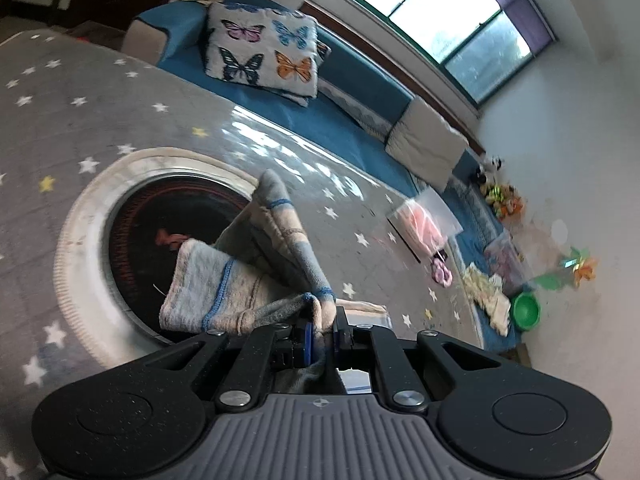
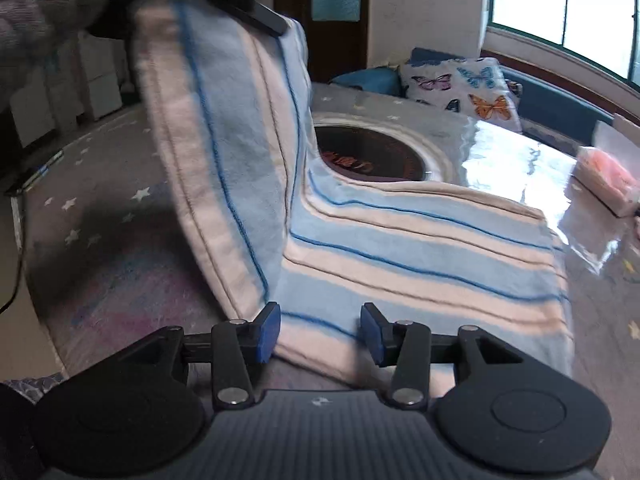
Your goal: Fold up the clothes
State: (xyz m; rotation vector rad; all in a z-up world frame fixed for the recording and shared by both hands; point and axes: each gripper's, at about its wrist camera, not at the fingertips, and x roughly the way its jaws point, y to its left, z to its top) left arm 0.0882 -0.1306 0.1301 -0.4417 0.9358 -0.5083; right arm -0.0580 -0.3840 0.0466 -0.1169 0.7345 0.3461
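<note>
A striped cloth in light blue, cream and dark blue lines (image 2: 400,248) lies partly flat on the grey star-patterned table cover (image 2: 100,220). Its left part is lifted up (image 2: 224,120). My left gripper (image 1: 322,338) is shut on an edge of this cloth (image 1: 248,280) and holds it raised; that gripper's black finger shows at the cloth's top in the right wrist view (image 2: 256,8). My right gripper (image 2: 320,332) is open and empty, just above the cloth's near edge.
A round dark inset with a pale rim (image 2: 372,152) sits in the table behind the cloth. A butterfly pillow (image 1: 260,52) lies on a blue bench. A clear bag with pink contents (image 2: 608,180) lies to the right. Toys and a green bowl (image 1: 526,312) are on the floor.
</note>
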